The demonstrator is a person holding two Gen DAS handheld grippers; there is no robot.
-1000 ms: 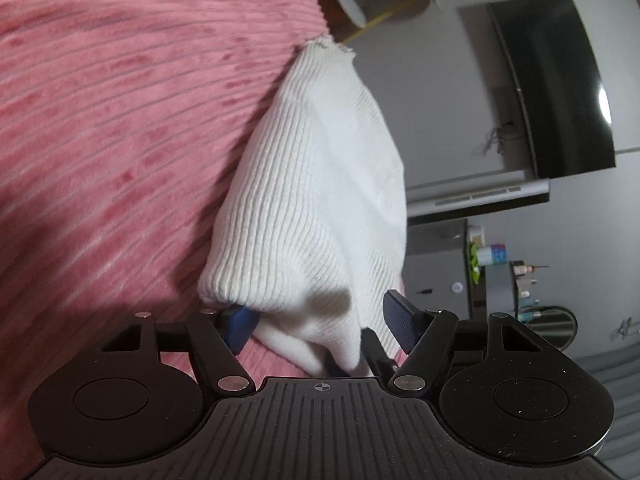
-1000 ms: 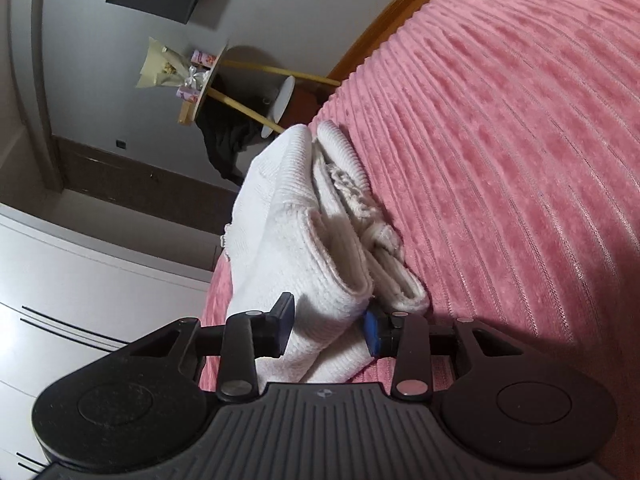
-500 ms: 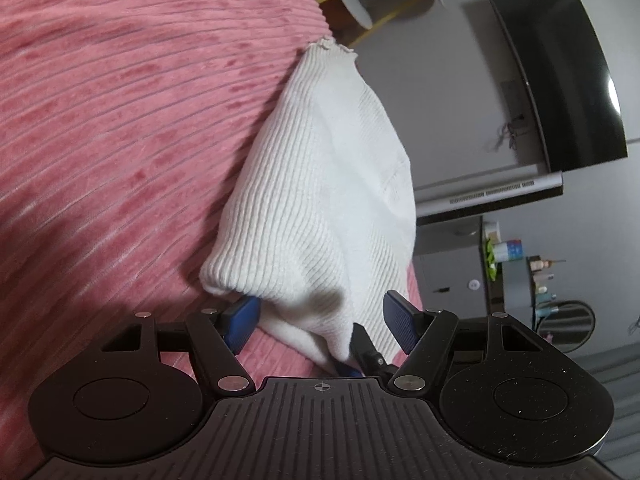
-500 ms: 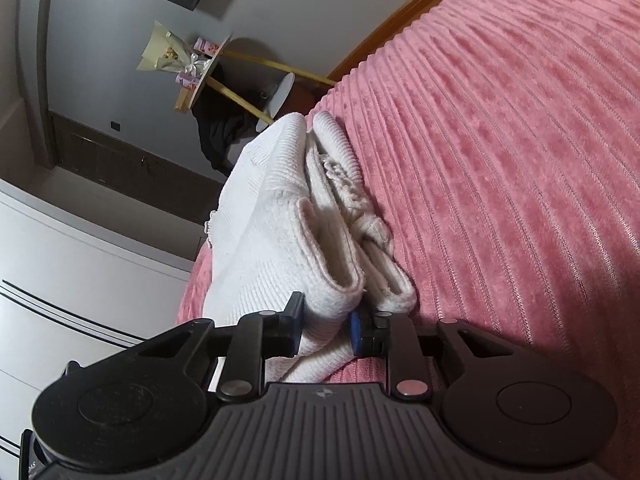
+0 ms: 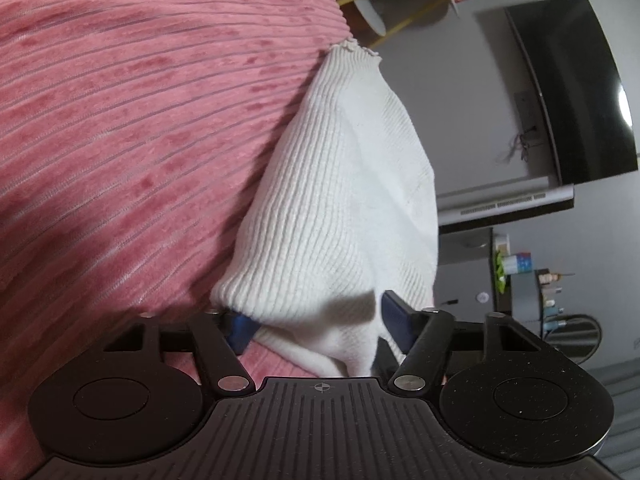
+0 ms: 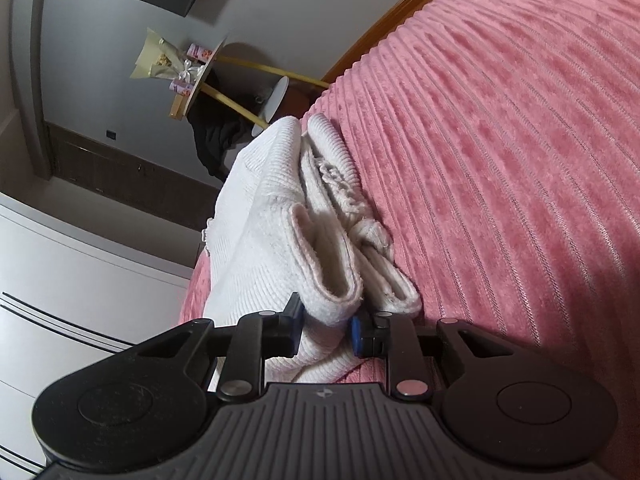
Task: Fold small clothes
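We pinch the folded white knit garment (image 6: 280,216) in our right gripper (image 6: 325,330); our left gripper (image 5: 318,326) is closing around its other end, ready for the last fold.

The pink bedspread (image 5: 140,140) is lying open across the left of the left wrist view, while the folded white garment (image 5: 344,208) is filling the centre, possibly hanging past the bed's edge.
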